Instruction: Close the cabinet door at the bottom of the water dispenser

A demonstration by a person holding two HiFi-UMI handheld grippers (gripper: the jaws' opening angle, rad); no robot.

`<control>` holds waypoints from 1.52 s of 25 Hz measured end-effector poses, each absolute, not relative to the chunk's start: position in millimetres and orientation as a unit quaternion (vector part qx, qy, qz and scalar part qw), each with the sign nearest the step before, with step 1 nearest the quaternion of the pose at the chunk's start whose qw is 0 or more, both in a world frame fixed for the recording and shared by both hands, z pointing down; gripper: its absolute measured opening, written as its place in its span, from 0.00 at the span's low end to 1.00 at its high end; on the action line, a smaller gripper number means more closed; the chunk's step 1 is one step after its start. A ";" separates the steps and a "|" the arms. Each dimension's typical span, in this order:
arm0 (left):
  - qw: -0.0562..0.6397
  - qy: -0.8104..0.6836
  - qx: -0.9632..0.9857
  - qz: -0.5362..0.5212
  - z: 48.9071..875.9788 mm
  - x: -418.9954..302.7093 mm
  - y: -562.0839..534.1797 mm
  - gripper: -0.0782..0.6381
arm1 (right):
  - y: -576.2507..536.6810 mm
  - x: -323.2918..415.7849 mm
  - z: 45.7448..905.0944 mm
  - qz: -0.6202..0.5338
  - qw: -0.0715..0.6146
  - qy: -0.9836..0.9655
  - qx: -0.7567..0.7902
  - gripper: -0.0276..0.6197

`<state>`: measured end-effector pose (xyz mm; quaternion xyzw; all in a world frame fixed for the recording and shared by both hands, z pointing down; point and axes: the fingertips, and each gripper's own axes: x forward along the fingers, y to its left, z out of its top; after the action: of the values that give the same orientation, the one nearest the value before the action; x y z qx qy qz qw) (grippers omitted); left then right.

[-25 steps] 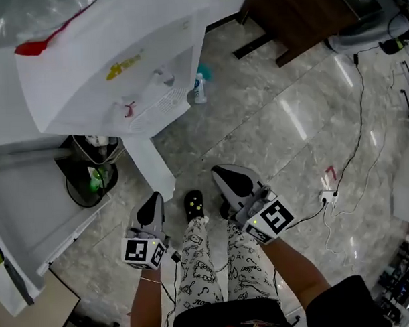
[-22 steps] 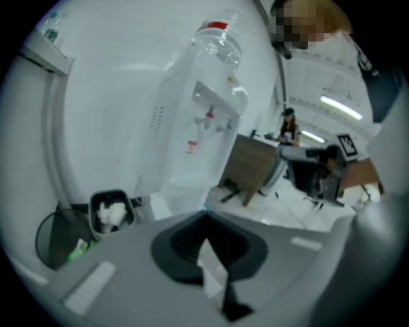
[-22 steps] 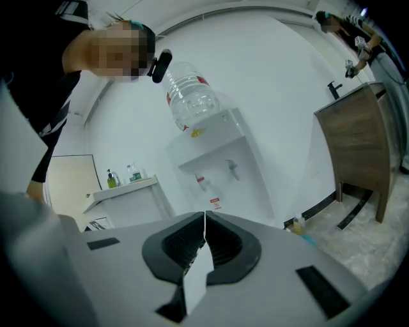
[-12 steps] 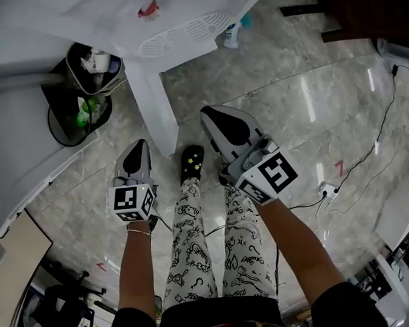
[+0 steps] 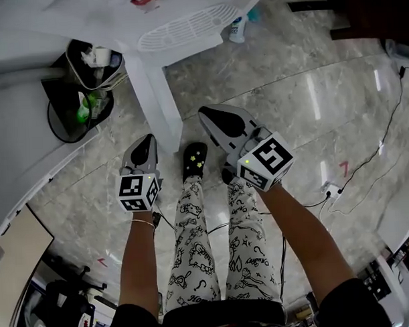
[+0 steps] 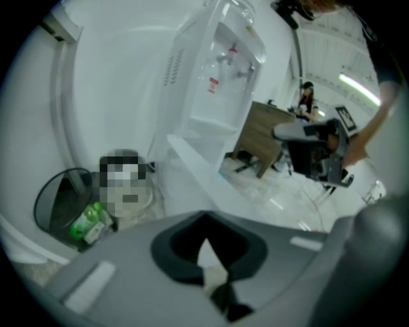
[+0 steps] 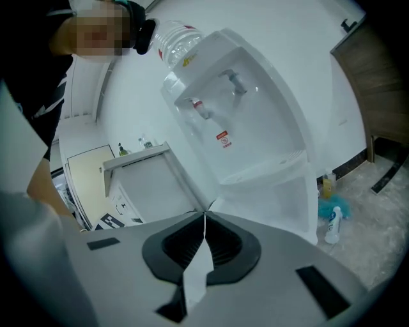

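— Hand-held gripper on our left (image 5: 146, 147): how do we have it?

— Jaws pressed together with nothing in them, and the right hand-held gripper (image 5: 215, 120) is the same. We judge that this suits a push better than a grasp.

— And the cabinet door (image 5: 155, 104)?

— Open, standing out from the base of the water dispenser (image 5: 180, 29) toward us, edge-on. Our two noses sit out from the dispenser on either side of the door's free end, the left one nearer, and neither is touching it.

— Which one pushes?

— That depends on the hinge side (we cannot make it out from here). The waste bin (image 5: 78, 97) stands just beside the dispenser's base on our left, so we would keep clear of it.
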<state>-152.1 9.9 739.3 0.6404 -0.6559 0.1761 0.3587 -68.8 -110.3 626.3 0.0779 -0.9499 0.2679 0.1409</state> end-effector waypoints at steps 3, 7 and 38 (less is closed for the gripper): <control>0.367 -0.650 0.642 0.174 740.9 -142.3 -4.7 0.10 | -124.8 -58.1 624.1 0.278 0.130 -0.947 0.098 0.07; 0.372 -0.634 0.660 0.156 734.8 -115.4 -40.7 0.10 | -147.3 -41.1 625.8 0.291 0.126 -0.940 0.127 0.07; 0.344 -0.645 0.666 0.151 748.1 -103.3 -288.8 0.10 | -255.4 42.3 596.2 0.335 0.044 -0.918 0.205 0.07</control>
<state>-103.3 -288.8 748.1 0.6657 -0.6449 0.1508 0.3438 42.3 -255.4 596.2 0.2052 -0.9185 0.3353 0.0439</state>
